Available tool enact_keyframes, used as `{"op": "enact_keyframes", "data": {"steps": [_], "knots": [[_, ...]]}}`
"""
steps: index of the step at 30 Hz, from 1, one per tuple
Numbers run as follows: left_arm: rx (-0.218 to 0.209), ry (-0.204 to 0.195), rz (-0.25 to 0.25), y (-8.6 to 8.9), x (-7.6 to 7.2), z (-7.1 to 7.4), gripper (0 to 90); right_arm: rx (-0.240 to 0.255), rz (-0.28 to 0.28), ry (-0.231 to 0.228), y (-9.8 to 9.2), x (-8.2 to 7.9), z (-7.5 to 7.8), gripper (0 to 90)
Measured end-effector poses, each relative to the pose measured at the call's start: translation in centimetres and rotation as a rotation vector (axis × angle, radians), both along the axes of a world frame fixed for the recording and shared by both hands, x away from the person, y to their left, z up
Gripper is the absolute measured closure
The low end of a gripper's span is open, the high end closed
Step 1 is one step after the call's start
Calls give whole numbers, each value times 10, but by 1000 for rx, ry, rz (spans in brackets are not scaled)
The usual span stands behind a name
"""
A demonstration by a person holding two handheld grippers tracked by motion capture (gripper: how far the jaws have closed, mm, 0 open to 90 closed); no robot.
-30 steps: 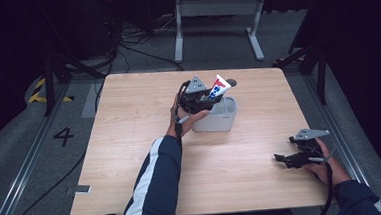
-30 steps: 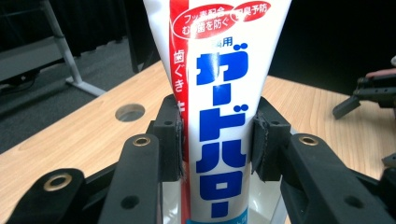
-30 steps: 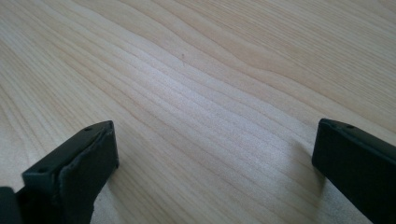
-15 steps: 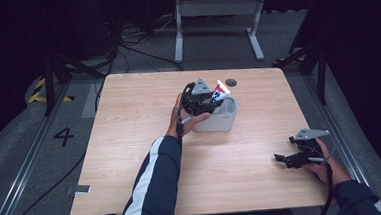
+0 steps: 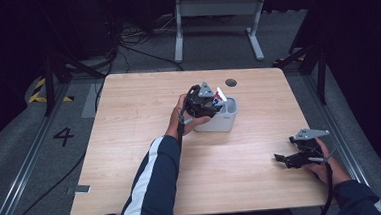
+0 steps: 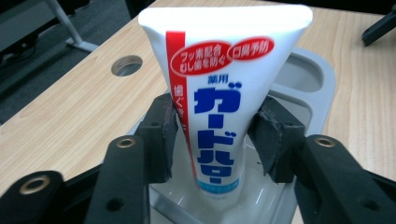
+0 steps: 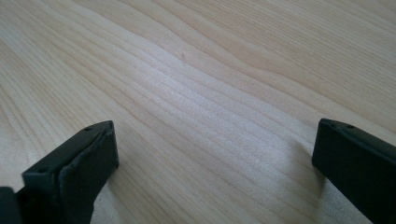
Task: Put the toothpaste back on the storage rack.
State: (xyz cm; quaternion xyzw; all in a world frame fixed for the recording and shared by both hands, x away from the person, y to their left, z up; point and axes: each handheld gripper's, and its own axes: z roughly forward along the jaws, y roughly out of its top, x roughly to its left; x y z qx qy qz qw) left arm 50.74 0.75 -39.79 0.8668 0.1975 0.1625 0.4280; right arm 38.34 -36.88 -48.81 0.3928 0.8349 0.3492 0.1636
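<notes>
Change since the earlier frame: the toothpaste tube stands lower in the grey bin; a second ago it rose well above the rim. The left gripper has just been opening its jaws, with the tube between them.
Table: one, light wood, with one round cable hole near the far edge.
Forearms: two, both in dark sleeves, the left with a white stripe.
Grey bin: one, past the table's middle; in the left gripper view it shows a divided interior.
Grippers: two, left and right.
Toothpaste tube: one, white with red and blue print, upright in the bin, cap end down, flat crimped end uppermost.
Tube and fingers: the tube stands between the left gripper's two black pads; both pads lie just beside its sides, whether touching cannot be told.
Right gripper: rests near the table's right edge, well apart from the bin; jaws spread wide over bare wood, pinching nothing.
</notes>
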Motion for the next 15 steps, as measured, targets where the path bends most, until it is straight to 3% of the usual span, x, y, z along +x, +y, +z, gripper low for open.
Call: {"op": "enact_keyframes", "data": {"steps": [6,15], "knots": [[-45,20,18,2,1,0,465,1,2,1,0,0,0,5],[-63,24,28,3,1,0,469,3,3,2,0,0,0,5]]}}
